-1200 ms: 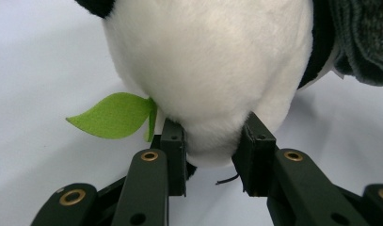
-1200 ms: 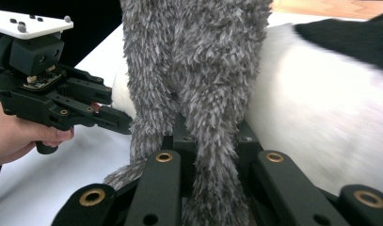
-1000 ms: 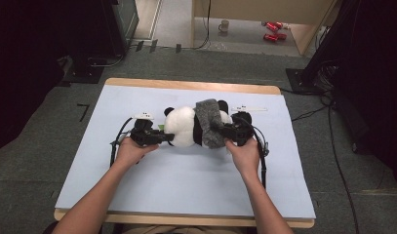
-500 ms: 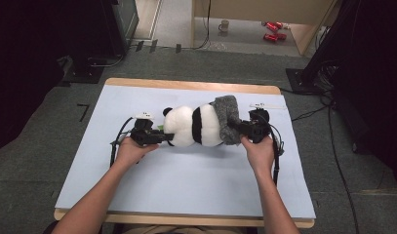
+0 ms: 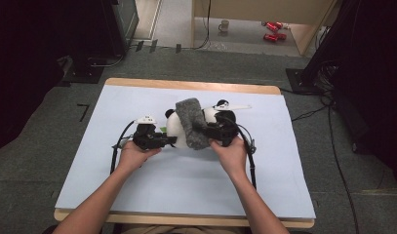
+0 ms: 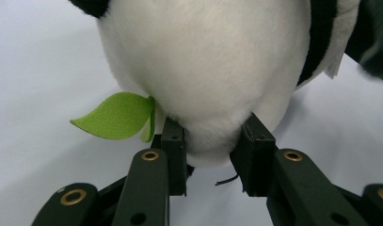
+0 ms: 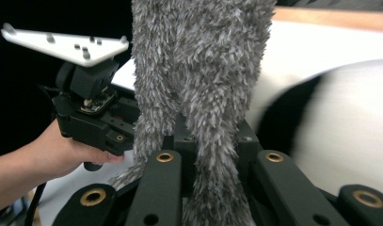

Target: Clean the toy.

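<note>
The left hand-held gripper (image 5: pixel 170 140) pinches the soft black-and-white toy panda (image 6: pixel 203 70) at one end, and its two black jaws press into the white fur on both sides. A small green felt leaf (image 6: pixel 115 116) sticks out of the panda just beside one jaw. The right hand-held gripper (image 5: pixel 200 130) has its jaws squeezed tight on a fluffy grey piece of cloth (image 7: pixel 198 84). The cloth lies across the panda's middle like a wide band. The panda lies on its side between the two grippers, near the middle of the worktop (image 5: pixel 137 190), which has a pale blue sheet on top and a wooden edge.
</note>
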### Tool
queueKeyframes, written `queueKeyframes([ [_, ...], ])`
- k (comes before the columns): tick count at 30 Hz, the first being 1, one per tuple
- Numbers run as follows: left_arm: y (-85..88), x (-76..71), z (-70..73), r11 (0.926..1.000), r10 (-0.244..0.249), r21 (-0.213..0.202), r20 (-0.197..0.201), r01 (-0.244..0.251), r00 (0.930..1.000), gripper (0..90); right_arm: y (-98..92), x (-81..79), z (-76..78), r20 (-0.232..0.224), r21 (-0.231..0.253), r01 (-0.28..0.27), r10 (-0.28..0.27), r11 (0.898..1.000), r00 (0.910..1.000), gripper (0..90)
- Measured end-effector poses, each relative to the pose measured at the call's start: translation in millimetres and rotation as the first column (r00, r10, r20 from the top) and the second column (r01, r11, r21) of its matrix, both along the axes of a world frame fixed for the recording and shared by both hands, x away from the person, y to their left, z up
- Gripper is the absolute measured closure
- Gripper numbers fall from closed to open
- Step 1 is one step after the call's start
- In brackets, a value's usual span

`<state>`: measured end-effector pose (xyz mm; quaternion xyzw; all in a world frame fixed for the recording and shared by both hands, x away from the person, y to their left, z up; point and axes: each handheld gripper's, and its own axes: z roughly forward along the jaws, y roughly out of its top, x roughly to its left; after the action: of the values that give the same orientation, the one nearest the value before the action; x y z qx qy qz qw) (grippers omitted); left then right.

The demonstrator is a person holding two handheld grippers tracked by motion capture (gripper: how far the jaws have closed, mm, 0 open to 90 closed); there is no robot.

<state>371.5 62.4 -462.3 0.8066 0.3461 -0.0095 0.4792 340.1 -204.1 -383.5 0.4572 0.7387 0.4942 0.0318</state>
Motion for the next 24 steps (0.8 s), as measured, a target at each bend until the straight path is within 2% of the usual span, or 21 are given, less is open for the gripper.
queueKeyframes([
  [4, -4.5, -8.6, 3.6, 0.9999, 0.002, 0.011, 0.020, -0.002, 0.9998, 68.8, 20.6, 1.1, -11.7, -0.015, -0.007, -0.047, 0.047, 0.999, 0.9988, 78.3],
  [6, -5.5, -11.0, 4.7, 0.9994, 0.014, 0.032, 0.022, -0.015, 0.9996, 69.3, 28.7, 1.9, -17.6, -0.019, -0.043, -0.056, 0.056, 0.997, 0.9983, 78.1],
  [8, -4.2, -10.3, 3.2, 0.9994, 0.013, 0.031, 0.005, -0.013, 0.9999, 69.8, 30.3, 3.4, -22.6, -0.009, -0.065, -0.055, 0.055, 0.996, 0.9985, 78.1],
  [11, -1.6, -7.0, 2.3, 0.9995, 0.021, 0.022, -0.008, -0.020, 0.9998, 70.5, 22.3, 7.1, -23.0, -0.007, -0.082, -0.042, 0.042, 0.996, 0.9991, 78.0],
  [16, 6.7, 2.5, 0.6, 0.9997, 0.023, 0.007, -0.051, -0.023, 0.9984, 70.7, 2.8, 6.4, -18.1, 0.026, -0.154, 0.018, -0.014, 0.988, 0.9996, 77.7],
  [19, 7.6, 6.1, 1.1, 0.9999, 0.016, 0.007, -0.053, -0.015, 0.9985, 70.9, -13.8, 6.7, -14.8, 0.012, -0.133, 0.054, -0.053, 0.990, 0.9985, 77.8],
  [24, 8.4, 12.9, 2.9, 1.0000, 0.005, 0.009, -0.051, -0.004, 0.9987, 70.9, -32.5, 5.2, -10.3, 0.014, -0.114, 0.097, -0.096, 0.989, 0.9953, 77.7],
])
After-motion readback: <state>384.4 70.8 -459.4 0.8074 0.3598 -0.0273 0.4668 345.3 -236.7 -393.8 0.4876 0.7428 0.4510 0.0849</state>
